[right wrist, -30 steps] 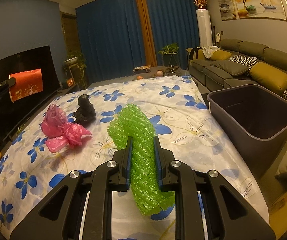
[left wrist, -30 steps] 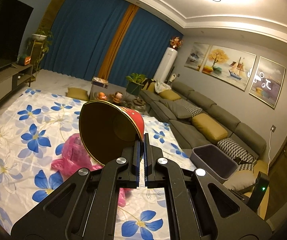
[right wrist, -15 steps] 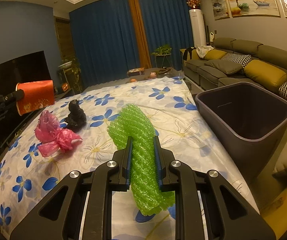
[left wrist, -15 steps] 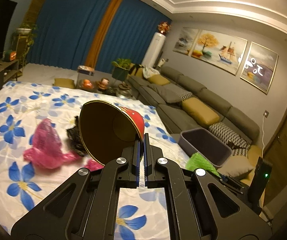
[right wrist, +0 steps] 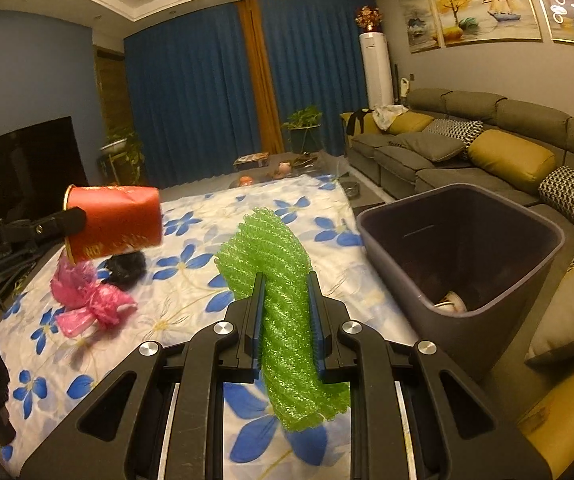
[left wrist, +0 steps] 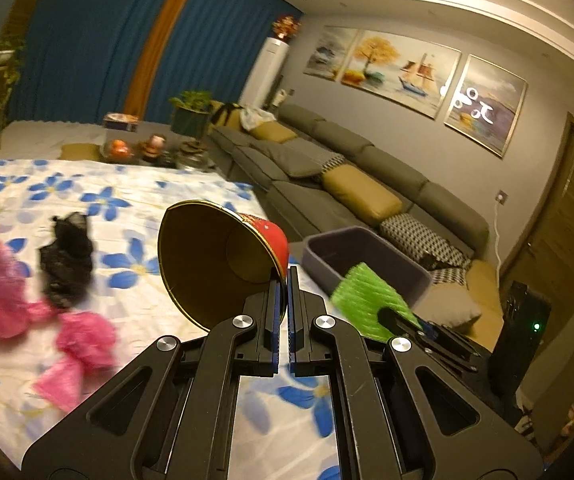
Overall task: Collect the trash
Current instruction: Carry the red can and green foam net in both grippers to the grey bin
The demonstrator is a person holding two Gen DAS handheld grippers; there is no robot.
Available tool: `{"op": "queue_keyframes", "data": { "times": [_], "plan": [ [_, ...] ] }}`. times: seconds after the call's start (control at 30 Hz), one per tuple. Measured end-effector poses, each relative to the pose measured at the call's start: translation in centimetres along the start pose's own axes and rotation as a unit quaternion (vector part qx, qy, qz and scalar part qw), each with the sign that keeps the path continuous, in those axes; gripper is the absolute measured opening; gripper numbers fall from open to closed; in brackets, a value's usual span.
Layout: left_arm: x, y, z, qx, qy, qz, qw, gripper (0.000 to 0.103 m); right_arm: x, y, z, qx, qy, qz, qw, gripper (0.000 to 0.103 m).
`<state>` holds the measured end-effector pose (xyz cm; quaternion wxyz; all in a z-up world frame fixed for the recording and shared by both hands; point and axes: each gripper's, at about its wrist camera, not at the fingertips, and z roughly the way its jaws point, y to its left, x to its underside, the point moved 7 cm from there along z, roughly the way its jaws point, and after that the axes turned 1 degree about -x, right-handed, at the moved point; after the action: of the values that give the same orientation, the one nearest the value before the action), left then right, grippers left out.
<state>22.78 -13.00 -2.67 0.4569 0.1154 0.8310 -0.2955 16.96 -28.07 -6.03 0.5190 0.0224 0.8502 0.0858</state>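
My left gripper is shut on the rim of a red paper cup with a gold inside, held in the air above the floral cloth; the cup also shows in the right wrist view. My right gripper is shut on a green foam net, also seen in the left wrist view, just left of the dark bin. The bin holds a pale item at its bottom. A pink plastic bag and a black crumpled bag lie on the cloth.
The blue-flowered white cloth covers the surface. A grey sofa with yellow cushions stands behind the bin. A TV stands at left. A low table with small items is at the far end.
My left gripper has carried the cup to the right, closer to the bin and my right gripper. My right gripper with the green net has moved nearer the bin.
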Motion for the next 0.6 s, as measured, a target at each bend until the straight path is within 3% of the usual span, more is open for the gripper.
{"op": "queue_keyframes", "data": {
  "times": [0.6],
  "plan": [
    [1.4,-6.9,10.5,0.07,0.069,0.032,0.9947,0.002,-2.9,-6.9,1.2,0.067,-0.027,0.036,0.997,0.02]
  ]
}}
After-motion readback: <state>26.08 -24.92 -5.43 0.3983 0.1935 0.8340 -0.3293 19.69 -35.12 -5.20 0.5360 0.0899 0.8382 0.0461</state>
